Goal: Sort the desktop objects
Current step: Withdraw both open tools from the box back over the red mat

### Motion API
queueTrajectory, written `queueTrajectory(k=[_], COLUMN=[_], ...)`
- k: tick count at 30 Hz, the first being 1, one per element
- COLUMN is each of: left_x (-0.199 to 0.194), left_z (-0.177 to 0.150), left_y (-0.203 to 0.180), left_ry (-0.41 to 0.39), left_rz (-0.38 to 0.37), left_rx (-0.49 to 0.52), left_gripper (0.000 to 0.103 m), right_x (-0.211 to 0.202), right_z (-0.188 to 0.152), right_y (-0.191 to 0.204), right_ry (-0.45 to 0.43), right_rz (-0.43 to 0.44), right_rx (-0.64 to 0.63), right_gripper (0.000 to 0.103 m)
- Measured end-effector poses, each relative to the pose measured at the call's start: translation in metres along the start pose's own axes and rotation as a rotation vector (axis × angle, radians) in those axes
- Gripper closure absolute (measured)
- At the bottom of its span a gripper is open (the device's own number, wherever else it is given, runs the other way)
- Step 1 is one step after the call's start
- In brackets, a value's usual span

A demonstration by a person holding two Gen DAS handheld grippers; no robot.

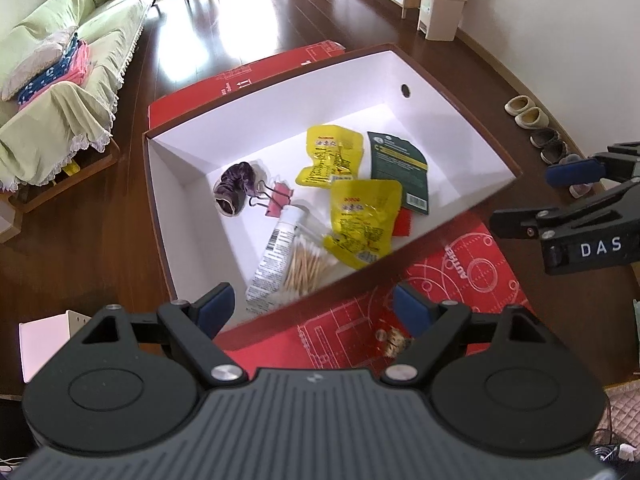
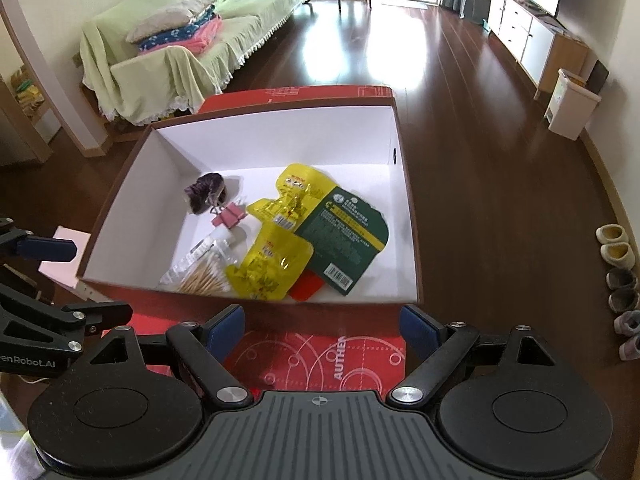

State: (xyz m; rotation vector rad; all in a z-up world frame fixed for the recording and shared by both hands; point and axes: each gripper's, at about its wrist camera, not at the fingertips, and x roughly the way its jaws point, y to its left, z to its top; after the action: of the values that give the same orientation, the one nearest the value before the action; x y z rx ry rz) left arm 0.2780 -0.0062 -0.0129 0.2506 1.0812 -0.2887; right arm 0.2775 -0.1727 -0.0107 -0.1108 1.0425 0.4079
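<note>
Blue-padded fingers of the left gripper (image 1: 314,307) are gaping wide, gripping nothing, hovering at the near rim of the white box (image 1: 280,120). Inside the box, from left, are lying a purple scrunchie (image 1: 232,192), pink binder clip (image 1: 278,199), tube (image 1: 276,250), cotton swabs (image 1: 308,266), yellow packets (image 1: 366,222) and green sachet (image 1: 400,172). Right gripper (image 2: 322,328) is likewise hanging wide apart, empty, before the box.

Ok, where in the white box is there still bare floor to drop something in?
Bare floor runs along the far wall of the box and its right side, beyond the green packet. The near left is crowded: cotton swabs, tube, pink clip, purple scrunchie and yellow packets.
</note>
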Motion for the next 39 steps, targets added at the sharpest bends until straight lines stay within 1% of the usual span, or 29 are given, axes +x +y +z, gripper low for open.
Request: queueTrajectory(k=[5, 11, 18, 23, 27, 34, 36, 39], left_x=[-0.008, -0.014, -0.008, -0.002, 0.0, 0.008, 0.011, 0.02], left_z=[-0.022, -0.051, -0.085, -0.104, -0.115, -0.127, -0.131, -0.134], left_y=[-0.004, -0.006, -0.004, 0.0, -0.001, -0.004, -0.005, -0.003], left_ry=[0.005, 0.017, 0.04, 0.059, 0.049, 0.03, 0.023, 0.015], left_rz=[-0.01, -0.038, -0.056, -0.06, -0.055, -0.059, -0.06, -0.074], left_rx=[0.018, 0.033, 0.053, 0.065, 0.121, 0.253, 0.3, 0.349], left_gripper=[0.019, 0.018, 0.019, 0.019, 0.019, 0.02, 0.022, 0.03], right_x=[-0.008, -0.009, -0.002, 0.003, 0.009, 0.02, 0.023, 0.026], right_z=[-0.019, -0.044, -0.071, -0.082, -0.086, -0.09, -0.092, -0.095], right_y=[0.002, 0.002, 0.001, 0.004, 0.006, 0.006, 0.005, 0.004], right_ry=[0.002, 0.015, 0.053, 0.07, 0.079, 0.103, 0.111, 0.124], right_rz=[0.017, 0.025, 0.025, 0.034, 0.035, 0.038, 0.038, 0.039], right_rx=[0.004, 0.017, 0.014, 0.0, -0.014, -0.012, -0.008, -0.003], right_gripper=[0.016, 0.016, 0.016, 0.016, 0.016, 0.016, 0.016, 0.016])
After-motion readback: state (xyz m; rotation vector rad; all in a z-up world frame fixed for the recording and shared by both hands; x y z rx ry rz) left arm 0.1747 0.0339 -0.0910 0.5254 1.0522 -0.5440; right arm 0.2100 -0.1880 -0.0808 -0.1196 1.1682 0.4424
